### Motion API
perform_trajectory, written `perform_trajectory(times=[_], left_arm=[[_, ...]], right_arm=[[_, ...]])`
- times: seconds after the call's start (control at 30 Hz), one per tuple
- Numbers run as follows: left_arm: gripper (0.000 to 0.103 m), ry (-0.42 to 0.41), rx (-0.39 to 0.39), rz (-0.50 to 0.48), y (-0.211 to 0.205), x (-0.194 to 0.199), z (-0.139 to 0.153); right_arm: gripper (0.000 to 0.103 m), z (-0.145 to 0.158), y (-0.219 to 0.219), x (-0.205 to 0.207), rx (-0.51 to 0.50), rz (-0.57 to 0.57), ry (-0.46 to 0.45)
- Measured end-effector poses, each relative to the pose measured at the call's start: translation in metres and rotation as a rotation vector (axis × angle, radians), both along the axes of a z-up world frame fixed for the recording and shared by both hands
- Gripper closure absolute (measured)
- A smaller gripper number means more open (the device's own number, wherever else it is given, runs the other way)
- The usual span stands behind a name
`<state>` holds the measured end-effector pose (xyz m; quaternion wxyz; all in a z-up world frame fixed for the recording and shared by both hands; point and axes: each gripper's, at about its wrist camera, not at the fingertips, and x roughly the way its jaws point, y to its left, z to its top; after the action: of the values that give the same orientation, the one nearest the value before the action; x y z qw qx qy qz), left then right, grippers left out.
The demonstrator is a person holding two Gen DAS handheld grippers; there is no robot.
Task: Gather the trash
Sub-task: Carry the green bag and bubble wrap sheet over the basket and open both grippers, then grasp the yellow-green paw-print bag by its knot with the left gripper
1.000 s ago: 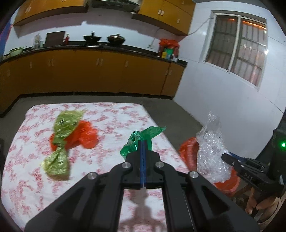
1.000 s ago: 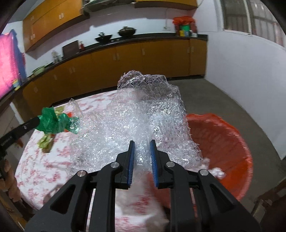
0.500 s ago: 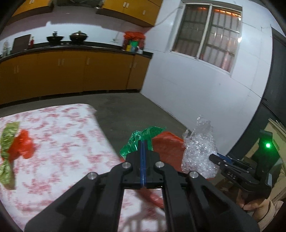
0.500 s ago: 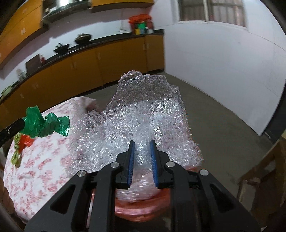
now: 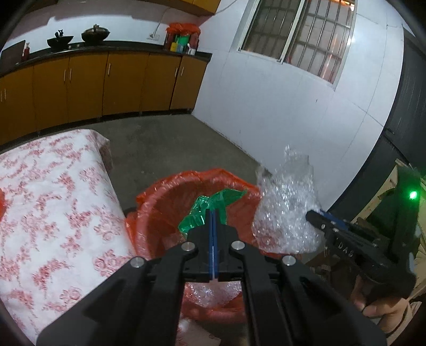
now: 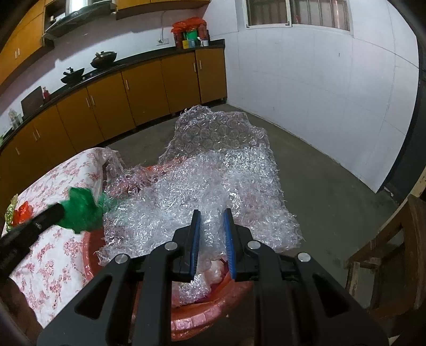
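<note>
- Left wrist view: your left tongs [image 5: 213, 213], clamped on crumpled green plastic wrapper [image 5: 213, 203], have swung off the floral-clothed surface [image 5: 53, 213] to above the orange-lined bin [image 5: 159, 207].
- Your right tongs [image 6: 211, 215] pinch clear bubble wrap [image 6: 213, 173] over it; you look ready to release both.

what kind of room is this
Most likely a home kitchen: orange-brown wooden base cabinets run under a dark countertop, two black woks sit on it, and a steel range hood hangs above them.
</note>
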<state>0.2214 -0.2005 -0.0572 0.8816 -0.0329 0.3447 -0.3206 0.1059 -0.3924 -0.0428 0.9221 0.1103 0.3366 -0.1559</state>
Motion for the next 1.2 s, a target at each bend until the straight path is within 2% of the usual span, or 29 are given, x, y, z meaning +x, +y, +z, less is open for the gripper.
perform_trajectory(times=[0.13, 0.2, 0.27, 0.4, 0.53, 0.67, 0.9, 0.97, 1.0, 1.07, 1.2], left_arm=[[0.1, 0.027, 0.013, 0.0, -0.006, 0.002, -0.011], [0.095, 0.047, 0.01, 0.01, -0.003, 0.005, -0.014], [0.079, 0.055, 0.011, 0.025, 0.002, 0.006, -0.016], [0.075, 0.059, 0.016, 0.064, 0.019, 0.009, -0.017], [0.064, 0.033, 0.037, 0.121, 0.038, 0.008, -0.014], [0.051, -0.003, 0.078, 0.191, 0.066, 0.004, -0.011], [0.032, -0.061, 0.183, 0.392, 0.147, 0.005, -0.008], [0.021, -0.069, 0.223, 0.477, 0.177, 0.009, -0.008], [0.018, -0.072, 0.25, 0.545, 0.2, 0.012, -0.009], [0.017, -0.074, 0.285, 0.641, 0.235, 0.016, -0.009], [0.017, -0.059, 0.31, 0.79, 0.296, 0.028, -0.012]], right_arm=[[0.084, 0.0, 0.003, 0.002, 0.003, 0.022, -0.003], [0.081, -0.001, 0.001, 0.002, 0.017, 0.038, -0.007], [0.074, -0.001, 0.001, 0.002, 0.022, 0.047, -0.011], [0.063, -0.001, 0.001, -0.003, 0.026, 0.059, -0.022], [0.062, -0.003, -0.002, -0.005, 0.029, 0.052, -0.018], [0.048, -0.001, 0.004, -0.008, 0.016, 0.049, -0.026], [0.037, 0.003, 0.031, 0.0, -0.003, 0.103, -0.046], [0.032, 0.004, 0.042, 0.005, -0.004, 0.128, -0.051], [0.031, 0.004, 0.046, 0.007, -0.005, 0.136, -0.053], [0.022, 0.005, 0.058, 0.012, -0.009, 0.157, -0.06], [0.022, 0.004, 0.08, 0.024, -0.01, 0.196, -0.056]])
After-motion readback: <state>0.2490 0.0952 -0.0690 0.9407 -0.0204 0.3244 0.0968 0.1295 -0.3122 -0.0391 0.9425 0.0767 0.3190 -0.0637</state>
